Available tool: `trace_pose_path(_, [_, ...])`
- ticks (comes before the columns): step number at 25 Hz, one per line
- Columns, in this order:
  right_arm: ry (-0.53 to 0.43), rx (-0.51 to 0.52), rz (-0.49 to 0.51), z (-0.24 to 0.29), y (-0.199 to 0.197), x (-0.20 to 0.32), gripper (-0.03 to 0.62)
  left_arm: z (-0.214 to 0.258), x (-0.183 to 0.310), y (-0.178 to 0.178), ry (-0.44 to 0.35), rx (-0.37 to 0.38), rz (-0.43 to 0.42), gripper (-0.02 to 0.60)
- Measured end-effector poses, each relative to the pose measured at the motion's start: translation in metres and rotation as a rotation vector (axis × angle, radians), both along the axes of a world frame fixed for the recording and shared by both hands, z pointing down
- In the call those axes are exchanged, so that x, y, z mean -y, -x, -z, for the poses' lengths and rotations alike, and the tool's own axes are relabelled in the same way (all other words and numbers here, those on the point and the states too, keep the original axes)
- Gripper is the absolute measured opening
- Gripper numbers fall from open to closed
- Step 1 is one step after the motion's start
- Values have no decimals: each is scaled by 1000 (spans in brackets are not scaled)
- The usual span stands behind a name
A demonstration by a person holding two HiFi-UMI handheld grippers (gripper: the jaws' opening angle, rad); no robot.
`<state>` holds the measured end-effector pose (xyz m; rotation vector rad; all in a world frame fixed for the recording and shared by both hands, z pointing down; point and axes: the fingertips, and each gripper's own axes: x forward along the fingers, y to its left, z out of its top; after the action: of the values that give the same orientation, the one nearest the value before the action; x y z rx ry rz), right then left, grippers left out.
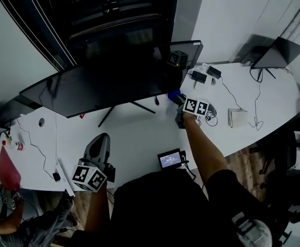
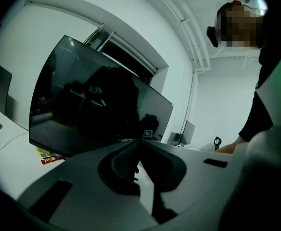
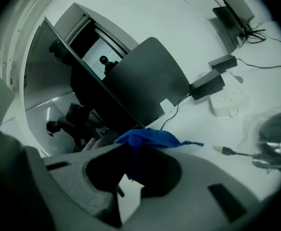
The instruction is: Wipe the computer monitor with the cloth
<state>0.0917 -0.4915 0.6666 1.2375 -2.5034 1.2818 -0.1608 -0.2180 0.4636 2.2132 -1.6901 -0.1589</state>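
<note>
Right now the R claw [image 3: 130,153] is clamped on the blue cloth [image 3: 147,137], just beside the monitor [image 1: 103,81] at its right end, near the lower edge; can't tell if the cloth touches the screen. L claw [image 2: 139,146] is closed w/ nothing in it, in front of the monitor, above the white counter [image 1: 139,138].

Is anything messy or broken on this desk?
Nothing looks spilled or broken. The blue cloth is just scrunched up in the right claw, and loose cables wander over the white desk.
</note>
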Motion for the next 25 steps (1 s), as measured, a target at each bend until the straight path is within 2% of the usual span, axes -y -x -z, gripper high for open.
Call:
trace_pose_path(4, [-35, -38, 44, 4, 25, -11, 58, 4, -9, 9, -9, 2, 3, -6])
trace_pose_path(6, [-51, -36, 31, 5, 35, -16, 58, 6, -15, 17, -8, -3, 15, -6])
trace_pose_path(14, [-38, -56, 27, 7, 73, -31, 58, -5, -44, 66, 18, -5, 58, -6])
trace_pose_path(25, [-32, -70, 31, 8, 127, -52, 58, 2, -61, 117, 15, -3, 55, -6])
